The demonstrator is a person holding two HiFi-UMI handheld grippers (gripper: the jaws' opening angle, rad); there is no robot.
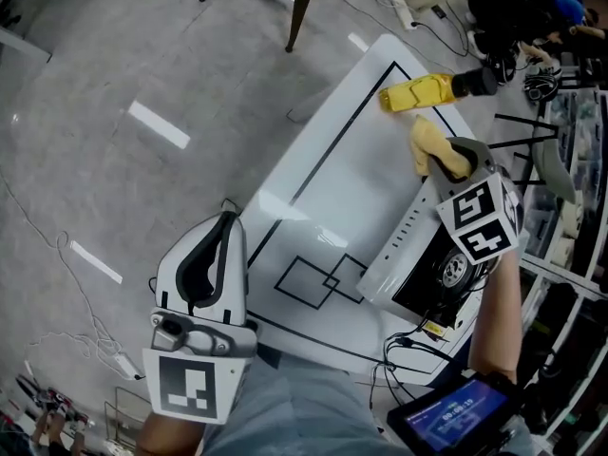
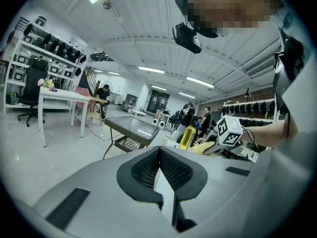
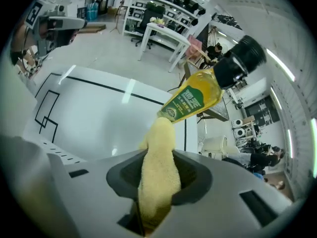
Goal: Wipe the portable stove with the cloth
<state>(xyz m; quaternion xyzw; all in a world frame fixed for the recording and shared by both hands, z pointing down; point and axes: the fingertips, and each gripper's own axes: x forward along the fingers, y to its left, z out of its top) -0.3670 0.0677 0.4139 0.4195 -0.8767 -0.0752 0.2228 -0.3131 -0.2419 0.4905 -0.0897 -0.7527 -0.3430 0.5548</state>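
Step in hand: approach, wiping not yet begun. Right tongs (image 1: 445, 164) pinching yellow cloth (image 1: 429, 143) at far end of portable stove (image 1: 404, 250); contact not discernible. Left tongs (image 1: 228, 218) pressed together, empty, at table (image 1: 323, 169) left edge. Next move: lower cloth onto stove, stroke along it. Stove at table right edge; yellow bottle (image 1: 418, 93) lying near, beyond cloth; open table leftward.

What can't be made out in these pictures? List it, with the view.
- portable stove: head view, black top partly hidden behind the right gripper.
- cloth: right gripper view, lower end buried between the jaws.
- bottle: right gripper view, label print too small to read.
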